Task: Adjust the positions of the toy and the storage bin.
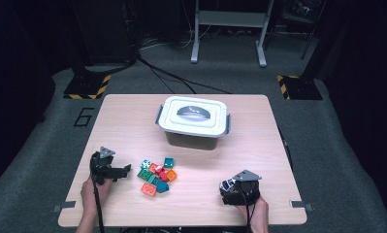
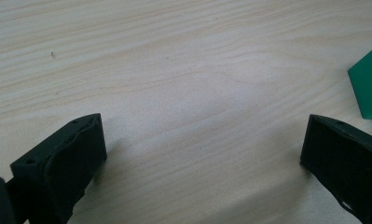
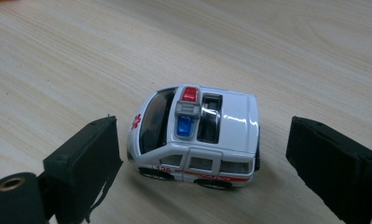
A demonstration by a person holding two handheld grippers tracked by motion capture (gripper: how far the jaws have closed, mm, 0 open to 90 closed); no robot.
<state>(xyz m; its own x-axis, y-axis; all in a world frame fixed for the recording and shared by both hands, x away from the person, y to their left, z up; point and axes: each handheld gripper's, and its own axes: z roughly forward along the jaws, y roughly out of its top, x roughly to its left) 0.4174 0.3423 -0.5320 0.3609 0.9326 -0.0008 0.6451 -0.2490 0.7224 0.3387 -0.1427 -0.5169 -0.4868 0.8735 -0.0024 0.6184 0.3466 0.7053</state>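
Now the right claw [image 3: 197, 154] stands open around the toy ambulance [image 3: 197, 135]: small, hard, probably slippery; pinch its two ends.

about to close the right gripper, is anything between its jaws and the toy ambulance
Nothing visible. In the right gripper view the toy ambulance sits on bare table between the open jaws of the right gripper, a small gap on each side. The bricks lie well off toward the left gripper.
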